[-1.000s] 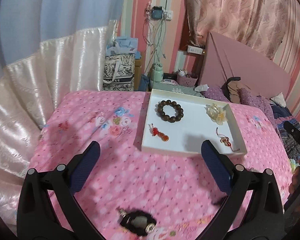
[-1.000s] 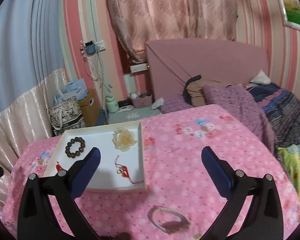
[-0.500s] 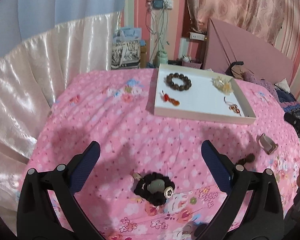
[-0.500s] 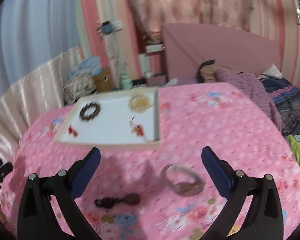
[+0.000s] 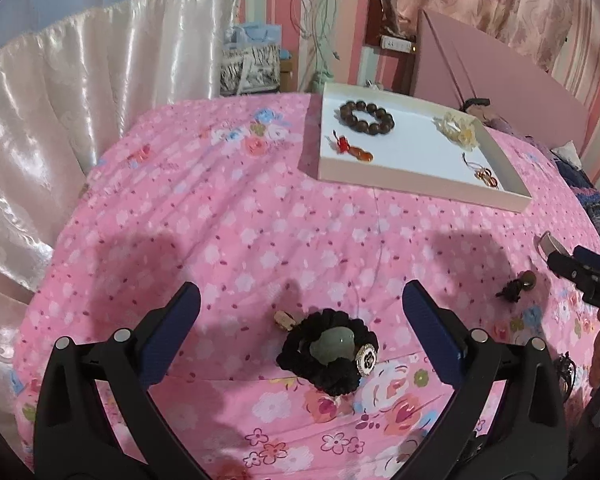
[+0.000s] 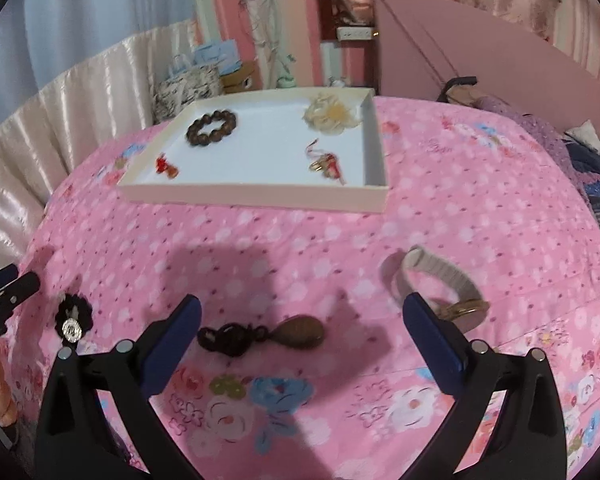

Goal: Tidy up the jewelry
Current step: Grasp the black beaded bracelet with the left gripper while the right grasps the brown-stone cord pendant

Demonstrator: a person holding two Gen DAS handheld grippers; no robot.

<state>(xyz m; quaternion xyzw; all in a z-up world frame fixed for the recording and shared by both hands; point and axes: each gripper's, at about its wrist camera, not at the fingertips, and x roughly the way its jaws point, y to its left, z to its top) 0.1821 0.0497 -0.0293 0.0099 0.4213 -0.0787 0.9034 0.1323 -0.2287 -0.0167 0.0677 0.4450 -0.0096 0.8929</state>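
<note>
A white tray lies on the pink floral bedcover and holds a brown bead bracelet, a red-orange charm, a cream flower piece and a red-gold knot charm. My left gripper is open, low over a black hair tie with a pale green stone. My right gripper is open, low over a dark knotted pendant with a brown drop. A watch with a pale strap lies by the right fingertip.
The bedcover drops off to satin curtains on the left. A pink headboard and piled clothes stand at the far right. Bags and a wall socket with cables sit behind the tray. The other gripper shows at each view's edge.
Both grippers have pulled back from the tray and dropped toward the near bedcover. The black hair tie, the pendant and the watch now lie close under the fingers.
</note>
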